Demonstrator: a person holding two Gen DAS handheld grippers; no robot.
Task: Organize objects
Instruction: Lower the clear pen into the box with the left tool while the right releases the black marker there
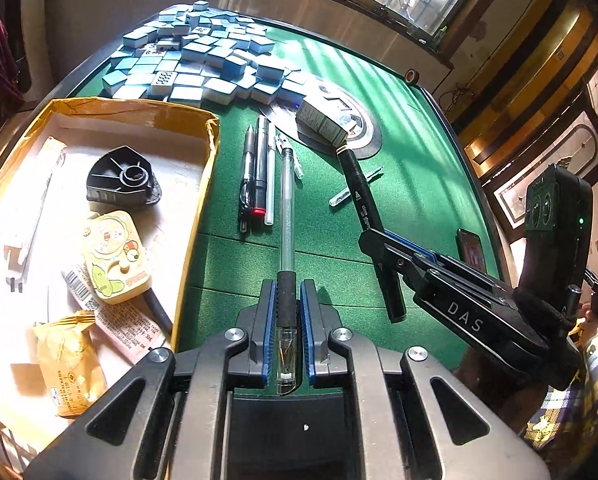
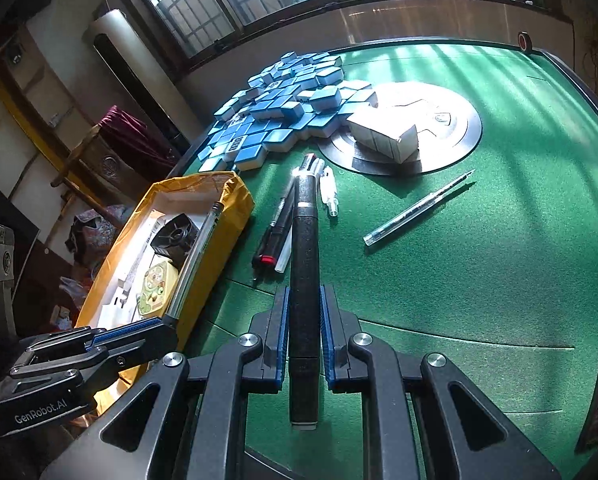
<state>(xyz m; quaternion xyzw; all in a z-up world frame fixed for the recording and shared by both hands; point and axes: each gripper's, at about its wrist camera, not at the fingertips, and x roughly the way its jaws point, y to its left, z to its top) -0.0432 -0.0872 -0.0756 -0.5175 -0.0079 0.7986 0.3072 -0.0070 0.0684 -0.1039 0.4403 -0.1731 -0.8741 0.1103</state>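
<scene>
A: Which hand is sitting nearer the box?

B: The left one. The left gripper [image 1: 287,312] is clamping a clear pen [image 1: 287,216], its fingers [image 1: 268,312] pressing the black rubber grip section. The pen's long axis is running straight out along the fingers, tip end forward, and the cardboard box [image 1: 197,184] is lying just to its left on the bench [image 1: 399,200]. In the right wrist view that pen is already reaching over the box's near corner.

A: And the other hand?

B: The right gripper [image 2: 303,328] is closing on a black marker [image 2: 305,280], also lined up along its fingers, with its far end pointing toward the pens on the felt. The box is sitting farther off to its left, beyond the left gripper.

A: How are the two things looking?

B: The clear pen is showing a transparent barrel with a thin refill inside; the marker is thick, dark and speckled, with a pale band at its near end.

A: What is left outside?

B: A cluster of pens [image 1: 259,176] is lying side by side beside the box, and a clear refill [image 2: 417,208] is resting alone farther right. I'm judging the pen's drop into the box as the likely coming step.
</scene>
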